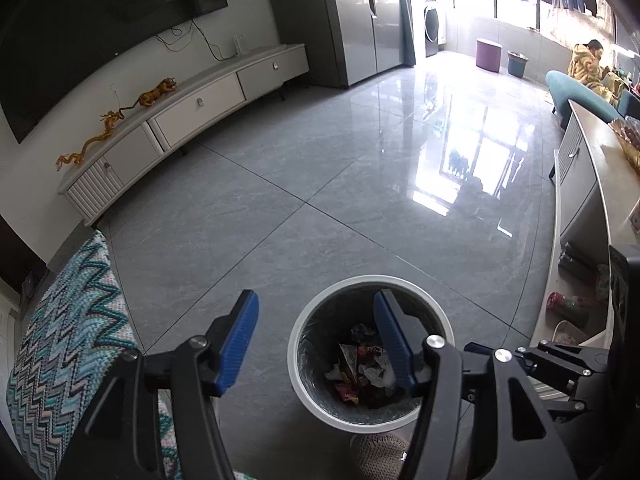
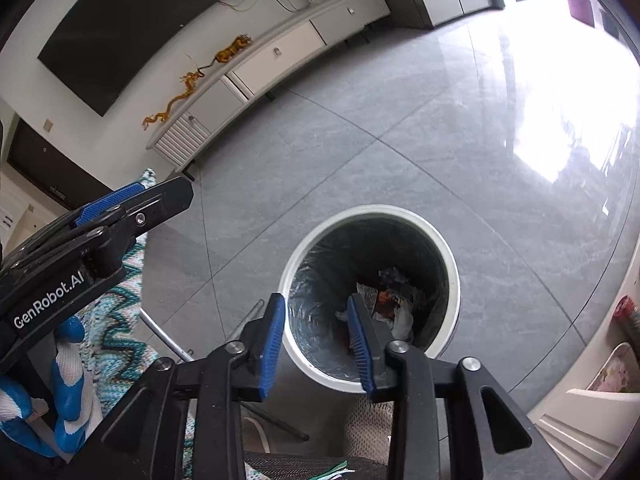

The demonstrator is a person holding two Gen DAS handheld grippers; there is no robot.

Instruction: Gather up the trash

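Left tongs (image 1: 316,340), right tongs (image 2: 316,344) apart, empty, above bin (image 2: 452,264)

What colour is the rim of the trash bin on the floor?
White, around a dark lined inside; the trash bin rim shows best in the right wrist view.

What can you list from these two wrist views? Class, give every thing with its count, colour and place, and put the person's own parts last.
trash bin: one, white rim, dark liner, on the floor below both grippers
trash: several crumpled wrappers, mixed colours, inside the bin
floor: grey glossy tiles
TV cabinet: one, white, along the wall
television: one, black, on the wall above the cabinet
dragon ornament: one, golden, on the cabinet
tiger ornament: one, orange, on the cabinet
knitted throw: one, teal zigzag, left edge
left hand-held gripper: black, blue pads, open, empty
right hand-held gripper: same colours, open, empty
gloved hand: blue and white, holding the left gripper
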